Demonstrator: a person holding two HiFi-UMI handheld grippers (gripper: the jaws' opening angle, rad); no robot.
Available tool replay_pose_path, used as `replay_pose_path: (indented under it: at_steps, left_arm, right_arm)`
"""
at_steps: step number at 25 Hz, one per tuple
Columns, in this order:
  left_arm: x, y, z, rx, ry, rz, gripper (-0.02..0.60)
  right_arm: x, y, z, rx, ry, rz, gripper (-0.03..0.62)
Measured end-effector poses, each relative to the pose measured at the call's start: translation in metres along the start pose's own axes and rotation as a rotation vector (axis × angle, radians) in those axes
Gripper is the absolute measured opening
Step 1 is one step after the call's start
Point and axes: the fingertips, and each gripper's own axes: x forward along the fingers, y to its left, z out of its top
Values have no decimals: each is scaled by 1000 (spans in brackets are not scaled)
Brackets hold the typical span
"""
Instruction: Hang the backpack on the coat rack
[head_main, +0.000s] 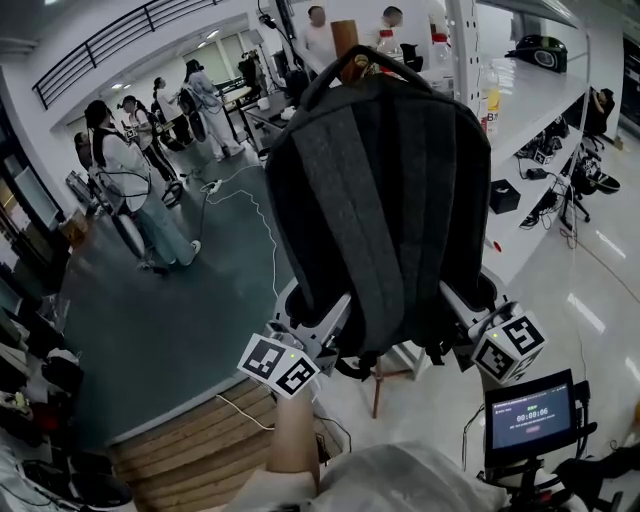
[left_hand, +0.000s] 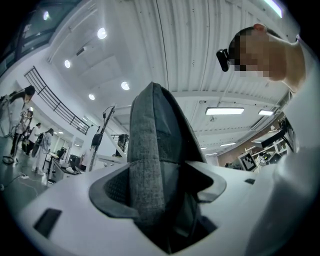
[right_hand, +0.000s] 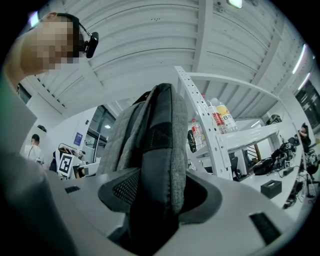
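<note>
Open floor (head_main: 200, 300) left of the backpack (head_main: 385, 200); white shelving (head_main: 530, 110) close on its right.

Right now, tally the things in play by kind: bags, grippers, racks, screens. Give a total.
Backpack: 1
Grippers: 2, the left gripper and the right gripper, each shut on the backpack's lower part
Coat rack: 1, with its wooden top showing behind the bag
Screen: 1
Total: 5

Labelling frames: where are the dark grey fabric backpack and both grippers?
Dark grey fabric backpack (head_main: 380, 200): head view, back panel.
Left gripper (left_hand: 160, 189): left gripper view, between its fingertips.
Right gripper (right_hand: 161, 192): right gripper view, between its fingertips.
</note>
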Motion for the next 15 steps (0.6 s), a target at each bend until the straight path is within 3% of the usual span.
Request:
replay_pose_path:
  at_steps: [10,15]
  left_arm:
    - [-3,8,-20,-39,25,29,319]
    - [-3,8,-23,-16,8,54,319]
  right_arm:
    - [3,-4,-19,17,48,-11,230]
    - [6,-8,-25,3,34,-4,230]
